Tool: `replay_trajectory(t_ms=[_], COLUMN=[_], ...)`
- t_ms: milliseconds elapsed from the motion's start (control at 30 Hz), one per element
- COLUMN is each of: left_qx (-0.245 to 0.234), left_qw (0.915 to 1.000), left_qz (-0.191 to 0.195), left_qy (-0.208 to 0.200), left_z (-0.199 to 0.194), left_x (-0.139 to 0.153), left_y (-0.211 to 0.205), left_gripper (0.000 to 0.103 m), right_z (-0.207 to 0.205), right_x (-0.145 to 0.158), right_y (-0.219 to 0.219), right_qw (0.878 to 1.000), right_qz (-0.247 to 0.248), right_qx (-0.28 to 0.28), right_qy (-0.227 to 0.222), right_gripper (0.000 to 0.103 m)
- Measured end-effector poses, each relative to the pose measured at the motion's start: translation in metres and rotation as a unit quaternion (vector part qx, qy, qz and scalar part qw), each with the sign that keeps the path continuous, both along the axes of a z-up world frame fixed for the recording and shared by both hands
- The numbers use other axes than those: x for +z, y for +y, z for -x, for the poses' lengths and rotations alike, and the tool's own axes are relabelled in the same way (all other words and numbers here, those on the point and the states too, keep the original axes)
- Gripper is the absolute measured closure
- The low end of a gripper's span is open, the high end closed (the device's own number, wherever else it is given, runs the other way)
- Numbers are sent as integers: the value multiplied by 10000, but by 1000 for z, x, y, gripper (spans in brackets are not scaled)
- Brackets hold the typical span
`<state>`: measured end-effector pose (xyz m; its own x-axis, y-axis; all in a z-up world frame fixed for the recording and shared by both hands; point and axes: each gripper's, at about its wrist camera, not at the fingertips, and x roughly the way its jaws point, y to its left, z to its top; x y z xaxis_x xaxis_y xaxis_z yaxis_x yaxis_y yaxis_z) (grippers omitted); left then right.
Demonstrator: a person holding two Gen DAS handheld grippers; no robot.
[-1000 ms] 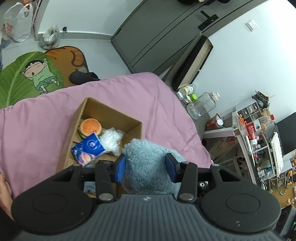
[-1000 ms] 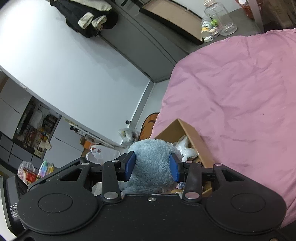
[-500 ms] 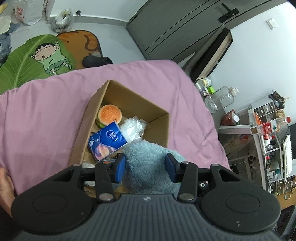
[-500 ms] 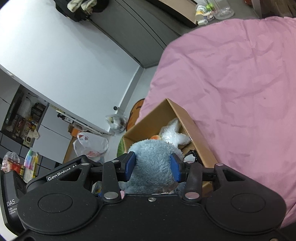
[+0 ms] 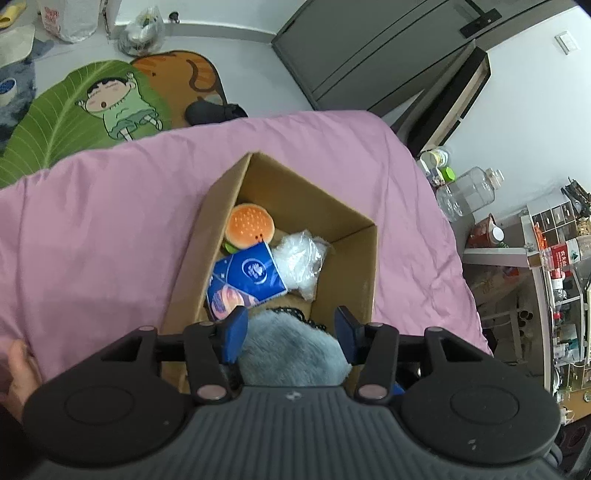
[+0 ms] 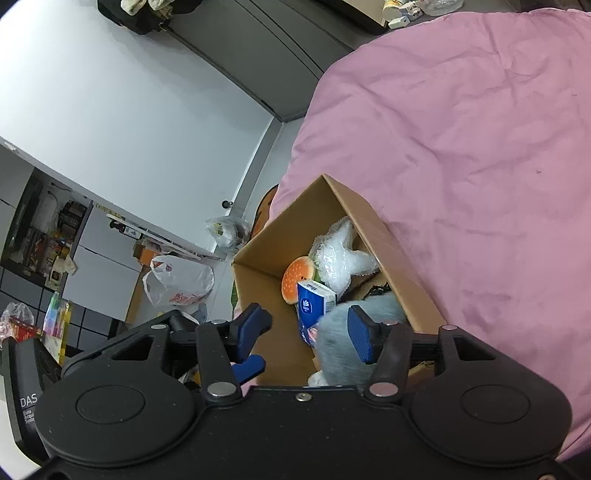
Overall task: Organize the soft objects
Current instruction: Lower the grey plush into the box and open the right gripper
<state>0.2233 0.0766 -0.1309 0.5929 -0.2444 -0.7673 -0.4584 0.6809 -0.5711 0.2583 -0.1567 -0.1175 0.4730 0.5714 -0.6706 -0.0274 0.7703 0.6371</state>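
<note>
An open cardboard box (image 5: 347, 258) sits on the pink bedspread (image 5: 103, 229). It holds a plush burger (image 5: 250, 223), a blue tissue pack (image 5: 245, 282) and a clear plastic bag (image 5: 301, 256). My left gripper (image 5: 291, 330) is shut on a fluffy grey-blue plush toy (image 5: 291, 354) at the box's near end. My right gripper (image 6: 308, 332) is open just above the box (image 6: 388, 254); the plush toy (image 6: 343, 339) lies against its right finger, free of the left one. The burger (image 6: 297, 278) and tissue pack (image 6: 314, 299) show beyond.
A cartoon leaf rug (image 5: 74, 114) and plastic bags (image 5: 142, 31) lie on the floor past the bed. A cluttered shelf and jars (image 5: 469, 192) stand to the right. A hand (image 5: 18, 365) rests on the bedspread at the lower left.
Both grippers moved over the box and lowered the plush toy into its near end. My right gripper opened and let go of the toy; the left still holds it.
</note>
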Motion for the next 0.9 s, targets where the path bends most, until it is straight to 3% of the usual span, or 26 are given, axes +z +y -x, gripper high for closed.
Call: replay_trajectory(t_ms=[167, 300, 433, 600, 900], left_qx=[-7, -88, -166, -336, -609], left_qw=[10000, 9995, 9988, 9973, 9924], left_qz=[-90, -305, -450, -644, -1055], left_qy=[-9, -81, -50, -74, -168], left_z=[3, 10, 15, 22, 50], left_x=[11, 24, 33, 49, 80], left_y=[-1, -6, -9, -17, -25], left_gripper=[52, 45, 36, 26, 12], right_z=[3, 8, 13, 23, 46], right_x=[8, 20, 28, 48, 84], right_y=[-6, -8, -8, -9, -27], right_qw=[10000, 9997, 9995, 9973, 9927], right_qz=[13, 79, 210, 582, 880], right_qx=[-60, -69, -46, 1, -23], right_qy=[-53, -198, -245, -456, -818], right_gripper=[51, 42, 41, 19, 4])
